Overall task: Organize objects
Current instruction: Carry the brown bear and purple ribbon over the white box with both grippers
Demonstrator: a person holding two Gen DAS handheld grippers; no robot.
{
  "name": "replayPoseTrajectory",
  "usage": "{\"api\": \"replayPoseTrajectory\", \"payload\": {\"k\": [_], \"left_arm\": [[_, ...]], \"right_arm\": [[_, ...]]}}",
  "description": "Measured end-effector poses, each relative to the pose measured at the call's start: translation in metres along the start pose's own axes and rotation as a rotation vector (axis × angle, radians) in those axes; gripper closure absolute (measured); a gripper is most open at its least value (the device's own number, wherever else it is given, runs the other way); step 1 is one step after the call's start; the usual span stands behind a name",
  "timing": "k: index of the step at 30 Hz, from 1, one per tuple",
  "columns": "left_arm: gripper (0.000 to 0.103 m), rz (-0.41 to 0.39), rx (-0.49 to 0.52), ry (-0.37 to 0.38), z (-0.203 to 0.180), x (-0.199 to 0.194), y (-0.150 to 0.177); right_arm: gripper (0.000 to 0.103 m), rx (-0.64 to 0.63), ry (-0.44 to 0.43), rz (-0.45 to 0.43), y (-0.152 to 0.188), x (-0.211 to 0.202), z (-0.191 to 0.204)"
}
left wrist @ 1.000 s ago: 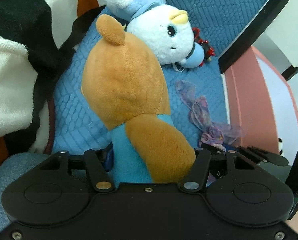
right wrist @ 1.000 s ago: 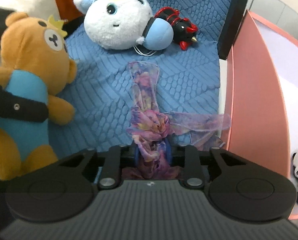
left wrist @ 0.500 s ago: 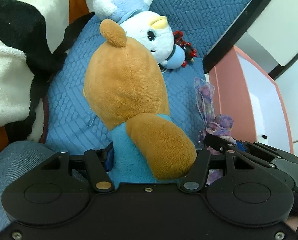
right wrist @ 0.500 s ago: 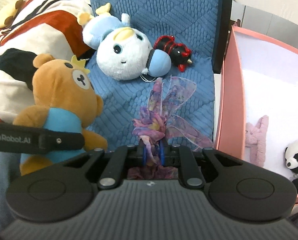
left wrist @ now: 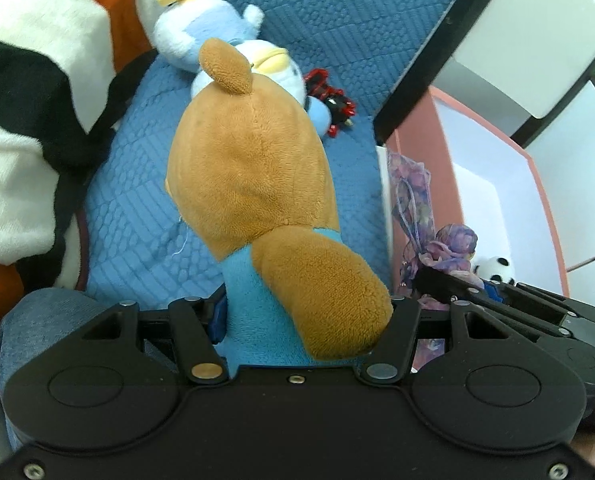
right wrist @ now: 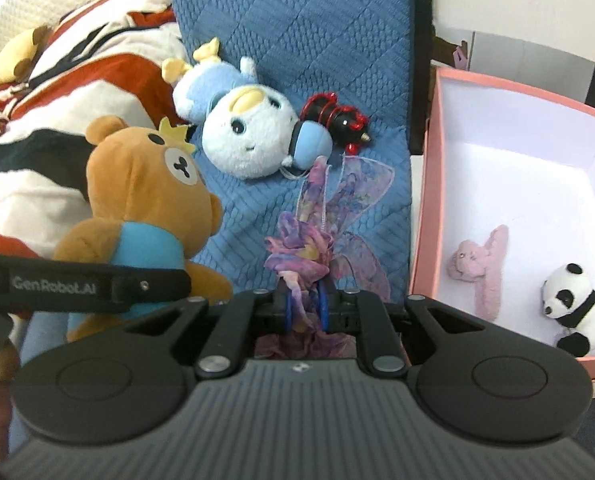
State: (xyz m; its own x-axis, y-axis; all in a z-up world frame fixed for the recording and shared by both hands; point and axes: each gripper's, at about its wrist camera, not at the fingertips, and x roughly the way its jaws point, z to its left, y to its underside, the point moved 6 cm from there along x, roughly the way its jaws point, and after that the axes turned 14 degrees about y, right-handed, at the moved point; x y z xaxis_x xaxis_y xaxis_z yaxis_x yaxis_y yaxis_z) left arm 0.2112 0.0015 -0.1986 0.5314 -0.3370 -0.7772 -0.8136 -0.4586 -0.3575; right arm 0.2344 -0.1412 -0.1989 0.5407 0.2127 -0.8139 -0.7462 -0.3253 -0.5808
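Left wrist view: left hand-held gripper (left wrist: 301,316) clenched on brown teddy bear (left wrist: 253,184) in blue shirt, above blue quilted cover (left wrist: 137,200). Right hand-held gripper (right wrist: 304,304) grasping purple floral ribbon bow (right wrist: 301,252). Pink box (right wrist: 429,208) at right: pink plush (right wrist: 481,268), panda plush (right wrist: 573,304).

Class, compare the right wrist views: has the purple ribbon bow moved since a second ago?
Yes. The purple ribbon bow, held in the right hand-held gripper, has lifted off the blue quilt toward the pink box.
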Motion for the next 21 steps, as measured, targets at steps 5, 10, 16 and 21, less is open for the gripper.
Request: {"api": "replayPoseTrajectory", "payload": {"k": [5,10,16,21], "left_arm": [[0.046,0.001,0.055,0.023,-0.033,-0.005,-0.016],[0.046,0.015,0.130,0.029,-0.065,-0.007,-0.030],[0.046,0.000,0.145,0.050,-0.091,-0.005,-0.041],[0.046,-0.025,0.156,0.083,-0.112,-0.011,-0.047]], "right_arm": [[0.086,0.030,0.007,-0.013,-0.014,-0.017,-0.016],[0.086,0.073,0.020,-0.026,-0.027,-0.030,-0.034],[0.086,0.089,0.039,-0.047,-0.041,-0.044,-0.051],[0.085,0.113,0.042,-0.070,-0.054,-0.055,-0.071]]}}
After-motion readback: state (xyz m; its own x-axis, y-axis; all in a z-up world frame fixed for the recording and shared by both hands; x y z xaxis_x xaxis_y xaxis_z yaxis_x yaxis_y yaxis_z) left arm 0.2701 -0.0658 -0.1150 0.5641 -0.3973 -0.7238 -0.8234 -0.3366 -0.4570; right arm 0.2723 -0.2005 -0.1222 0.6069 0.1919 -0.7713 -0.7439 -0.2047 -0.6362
